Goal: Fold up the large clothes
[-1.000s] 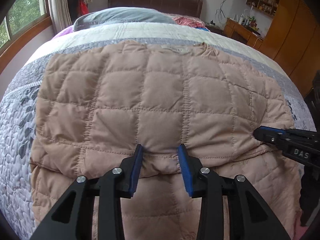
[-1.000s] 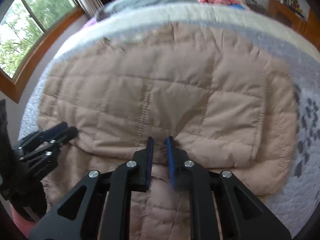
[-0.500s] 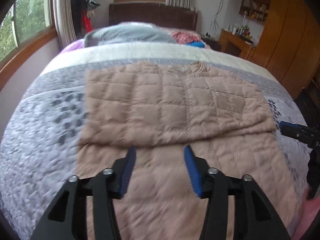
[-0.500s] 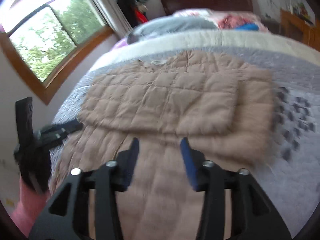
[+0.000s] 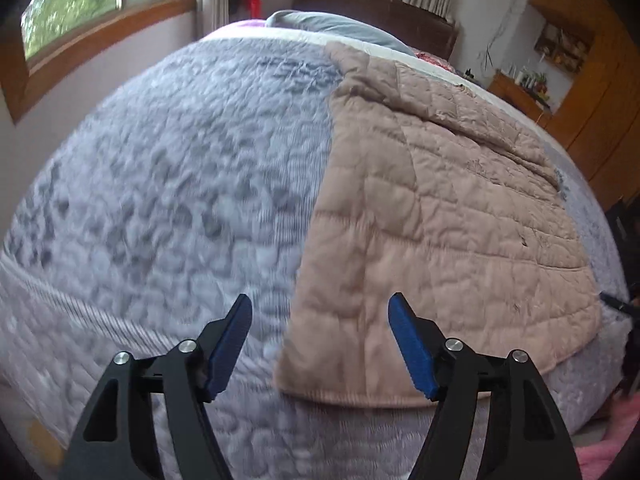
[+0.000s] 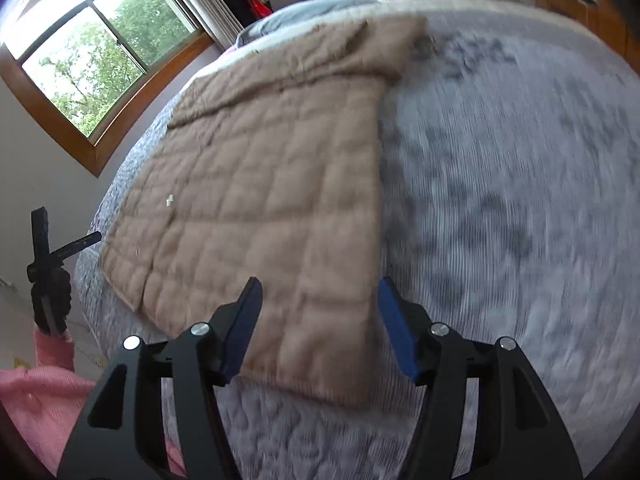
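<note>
A tan quilted jacket (image 5: 440,216) lies flat on the bed, its upper part folded over, and it also shows in the right wrist view (image 6: 272,184). My left gripper (image 5: 320,340) is open and empty, above the jacket's near left hem corner. My right gripper (image 6: 320,320) is open and empty, above the jacket's near right hem corner. The left gripper shows small at the left edge of the right wrist view (image 6: 68,248). The right gripper's tip shows at the right edge of the left wrist view (image 5: 620,304).
A grey pebble-patterned quilt (image 5: 180,184) covers the bed. A grey pillow (image 5: 332,26) and dark headboard lie at the far end. A window (image 6: 92,56) is on the left wall, wooden cabinets (image 5: 592,92) on the right.
Both grippers let go of the folded edge, opened wide and drew back toward the jacket's near hem. The left one swung to the left corner, the right one to the right corner.
</note>
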The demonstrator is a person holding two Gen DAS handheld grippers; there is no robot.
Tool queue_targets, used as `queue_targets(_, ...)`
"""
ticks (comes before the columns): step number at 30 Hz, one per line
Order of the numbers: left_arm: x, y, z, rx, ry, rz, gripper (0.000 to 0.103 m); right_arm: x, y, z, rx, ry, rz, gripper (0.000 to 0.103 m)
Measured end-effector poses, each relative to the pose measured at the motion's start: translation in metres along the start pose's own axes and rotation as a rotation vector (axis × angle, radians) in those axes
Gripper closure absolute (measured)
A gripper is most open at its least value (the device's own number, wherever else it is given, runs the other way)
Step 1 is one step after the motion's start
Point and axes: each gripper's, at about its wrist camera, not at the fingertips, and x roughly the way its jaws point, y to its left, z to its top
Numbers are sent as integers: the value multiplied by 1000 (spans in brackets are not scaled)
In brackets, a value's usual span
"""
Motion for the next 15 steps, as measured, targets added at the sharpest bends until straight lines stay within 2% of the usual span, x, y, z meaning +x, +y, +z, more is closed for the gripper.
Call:
queue_targets(5, 11, 5, -15, -73, 26, -113, 32, 1, 3, -18, 3, 3, 17, 43)
queue_targets(10, 19, 3, -18, -79, 30, -131, 32, 14, -1, -22, 11, 20, 31, 46)
queue_targets(11, 20, 3, -19, -83, 30, -131, 32, 15, 1, -21, 2, 12, 30, 49)
queue_targets(12, 20, 3, -20, -82, 29, -133, 34, 15, 1, -19, 1, 12, 30, 52)
queue_targets(13, 20, 2, -20, -80, 28, -129, 37, 16, 2, -18, 0, 15, 34, 61)
queue_targets(14, 21, 3, -21, -84, 29, -119, 46, 17, 2, -17, -2, 18, 39, 70)
queue_targets(15, 22, 4, -21, -86, 29, -109, 56, 18, 4, -16, -7, 21, 40, 73)
